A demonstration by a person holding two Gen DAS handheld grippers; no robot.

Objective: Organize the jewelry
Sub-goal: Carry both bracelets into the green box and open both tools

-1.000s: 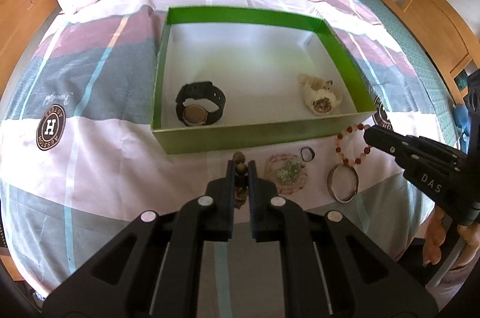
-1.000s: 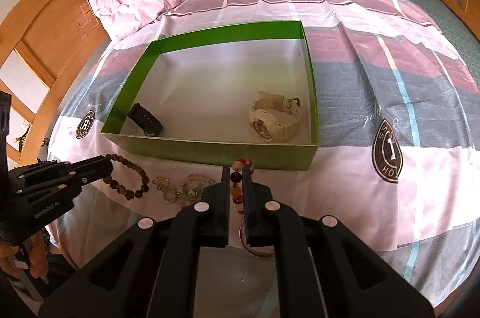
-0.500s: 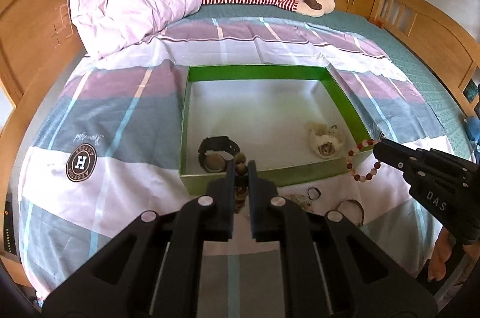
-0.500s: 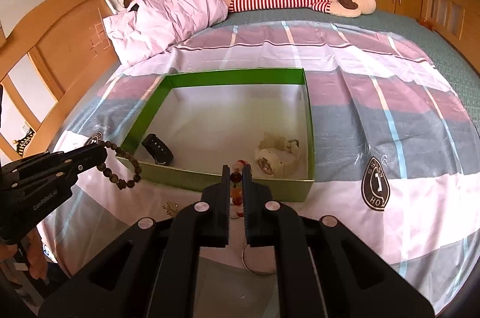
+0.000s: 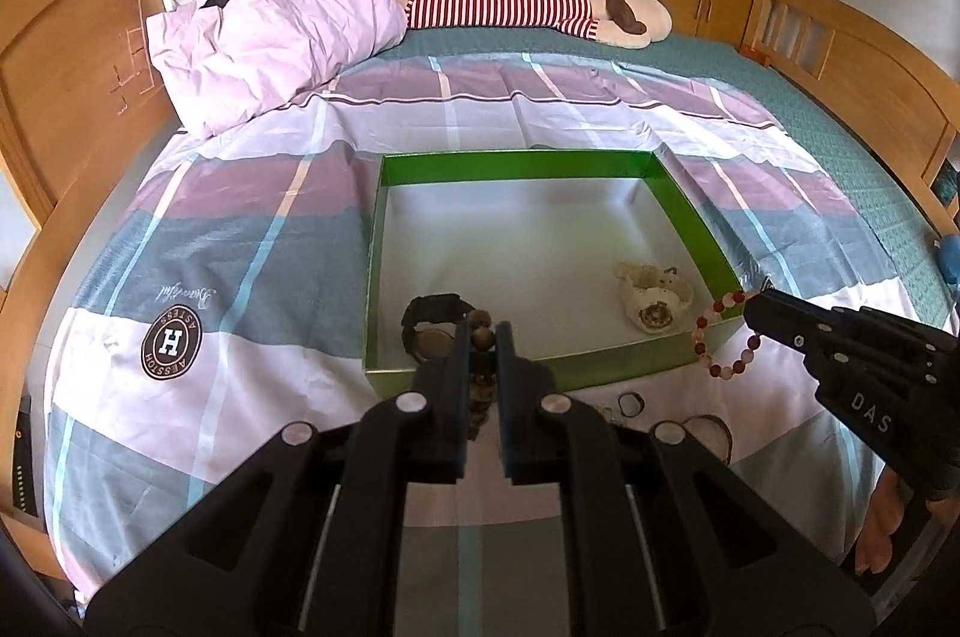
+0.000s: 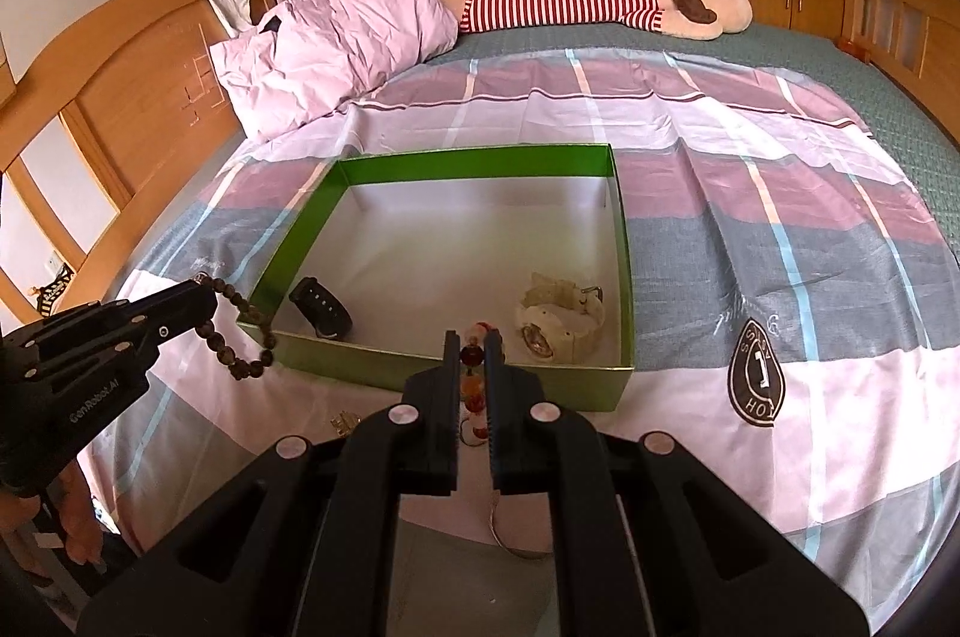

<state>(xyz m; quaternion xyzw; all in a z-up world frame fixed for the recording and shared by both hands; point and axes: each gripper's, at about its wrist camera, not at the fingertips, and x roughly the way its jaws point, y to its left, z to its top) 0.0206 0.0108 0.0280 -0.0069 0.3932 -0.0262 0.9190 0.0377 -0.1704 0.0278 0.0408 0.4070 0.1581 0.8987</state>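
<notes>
So there are 2 bead bracelets up in the air right now: the dark brown bead bracelet is pinched in the left gripper, dangling off its tip just outside the near-left corner of the green box, and the red and pale bead bracelet is clamped in the right gripper, hanging by the box's near-right corner. Both sets of jaws are squeezed narrow on the beads. Inside the box, on its white floor, a black watch sits near the front left and a cream watch near the front right, well apart from each other. Out on the bedspread in front of the box there's a small dark ring and a metal bangle, plus something small and gold I can't make out. Further back there's a pink pillow and a striped plush toy against the wooden headboard
</notes>
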